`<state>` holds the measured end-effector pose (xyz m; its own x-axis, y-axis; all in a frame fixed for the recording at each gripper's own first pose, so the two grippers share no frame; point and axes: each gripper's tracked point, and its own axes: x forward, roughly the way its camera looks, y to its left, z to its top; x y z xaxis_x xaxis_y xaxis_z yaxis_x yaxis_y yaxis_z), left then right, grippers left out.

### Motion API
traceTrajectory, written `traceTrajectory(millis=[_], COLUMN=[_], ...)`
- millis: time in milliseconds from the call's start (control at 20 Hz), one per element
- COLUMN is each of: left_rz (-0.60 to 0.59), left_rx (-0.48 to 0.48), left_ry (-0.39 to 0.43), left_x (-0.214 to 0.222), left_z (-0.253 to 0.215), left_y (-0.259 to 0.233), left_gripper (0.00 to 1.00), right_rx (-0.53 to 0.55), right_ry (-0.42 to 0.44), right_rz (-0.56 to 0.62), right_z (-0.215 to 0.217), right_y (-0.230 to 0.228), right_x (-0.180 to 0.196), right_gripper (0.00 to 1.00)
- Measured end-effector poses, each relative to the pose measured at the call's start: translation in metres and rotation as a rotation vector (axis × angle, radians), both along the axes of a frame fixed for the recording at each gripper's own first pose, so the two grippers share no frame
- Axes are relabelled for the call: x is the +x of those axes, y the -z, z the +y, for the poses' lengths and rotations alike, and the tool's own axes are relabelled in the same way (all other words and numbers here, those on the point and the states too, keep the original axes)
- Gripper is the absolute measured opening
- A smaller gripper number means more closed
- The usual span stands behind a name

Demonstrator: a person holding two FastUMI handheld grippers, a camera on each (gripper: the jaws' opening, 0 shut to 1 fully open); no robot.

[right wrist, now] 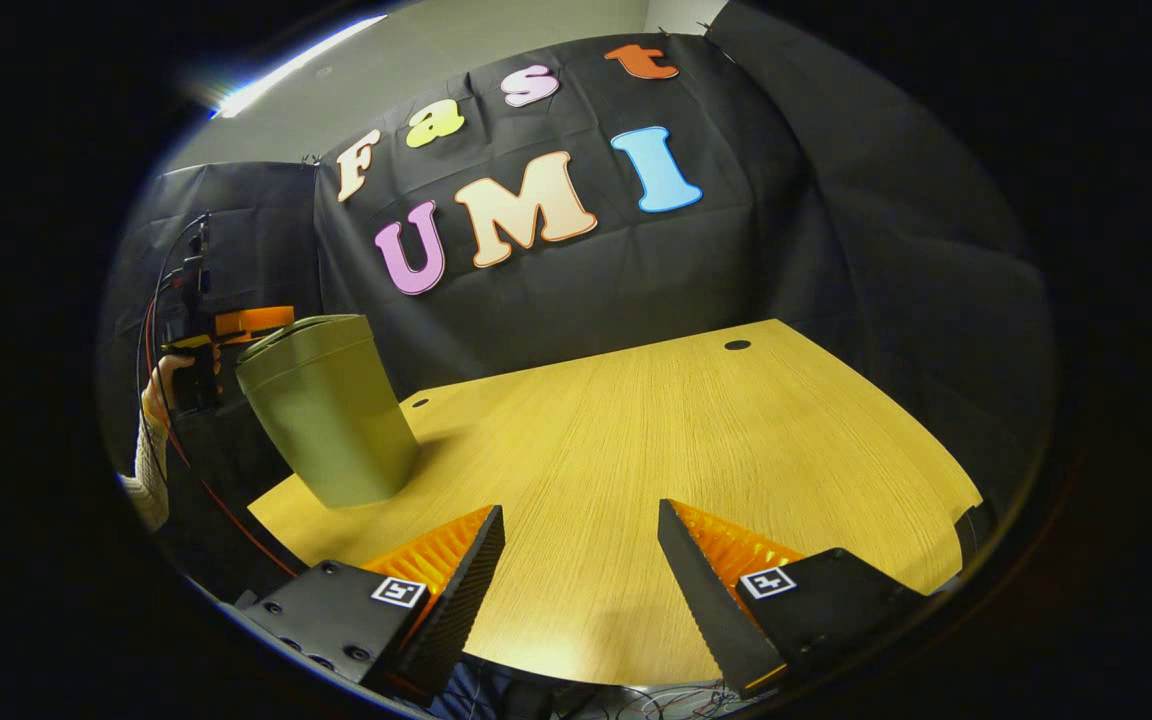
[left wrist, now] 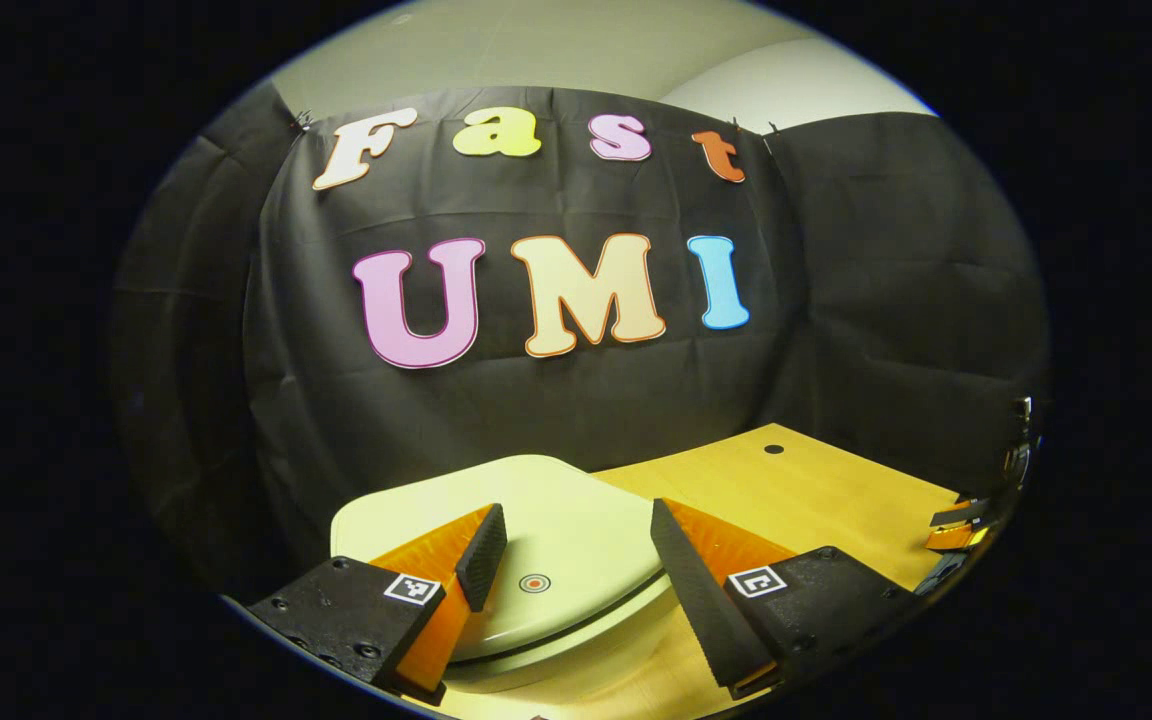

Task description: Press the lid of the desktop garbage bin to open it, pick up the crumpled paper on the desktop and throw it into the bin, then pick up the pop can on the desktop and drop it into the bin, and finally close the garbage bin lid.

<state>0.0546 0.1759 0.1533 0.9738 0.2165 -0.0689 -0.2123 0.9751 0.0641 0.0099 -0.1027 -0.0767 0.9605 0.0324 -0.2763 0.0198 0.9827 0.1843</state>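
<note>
The left tongs [left wrist: 569,560] hang just above the garbage bin [left wrist: 536,520], spread wide with nothing between their fingers, and the pale lid [left wrist: 576,500] lies directly below and ahead of them. A small round mark [left wrist: 534,583], likely the press spot, sits on the lid's near part, midway between the two fingers, so a short move straight down looks to be what the opening step calls for. In the right gripper view the bin [right wrist: 331,415] stands upright at the far left corner of the worktop [right wrist: 676,440], its lid [right wrist: 301,333] seemingly shut, with the left tongs [right wrist: 226,335] hovering at its top, held by a hand [right wrist: 161,385] in a knitted sleeve. The right tongs [right wrist: 581,570] are likewise released and grasp nothing; they point over bare wood, well apart from the bin, which lies off to their left. The left hand is plainly the nearer one for the lid. Whether the left tongs already touch the lid cannot be told. The wooden worktop [left wrist: 816,490] runs off to the right of the bin in the left gripper view.
</note>
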Motion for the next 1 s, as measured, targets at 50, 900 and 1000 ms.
traceTrajectory(millis=[50, 900, 1000], left_rz=[0.003, -0.2, -0.212], left_rx=[-0.006, 0.129, 0.139], left_ry=[-0.004, -0.136, -0.127], left_x=[0.0, -0.003, -0.001], left_z=[-0.001, 0.004, -0.004], left_y=[0.005, 0.0, 0.0], left_gripper=[0.89, 0.93, 0.92], right_rx=[-0.001, 0.069, 0.076], right_ry=[0.0, -0.039, -0.046], right_rz=[0.002, 0.025, 0.031], right_z=[0.0, -0.008, -0.007], right_y=[0.002, 0.033, 0.036], right_x=[-0.001, 0.019, 0.023], right_gripper=[0.98, 0.98, 0.98])
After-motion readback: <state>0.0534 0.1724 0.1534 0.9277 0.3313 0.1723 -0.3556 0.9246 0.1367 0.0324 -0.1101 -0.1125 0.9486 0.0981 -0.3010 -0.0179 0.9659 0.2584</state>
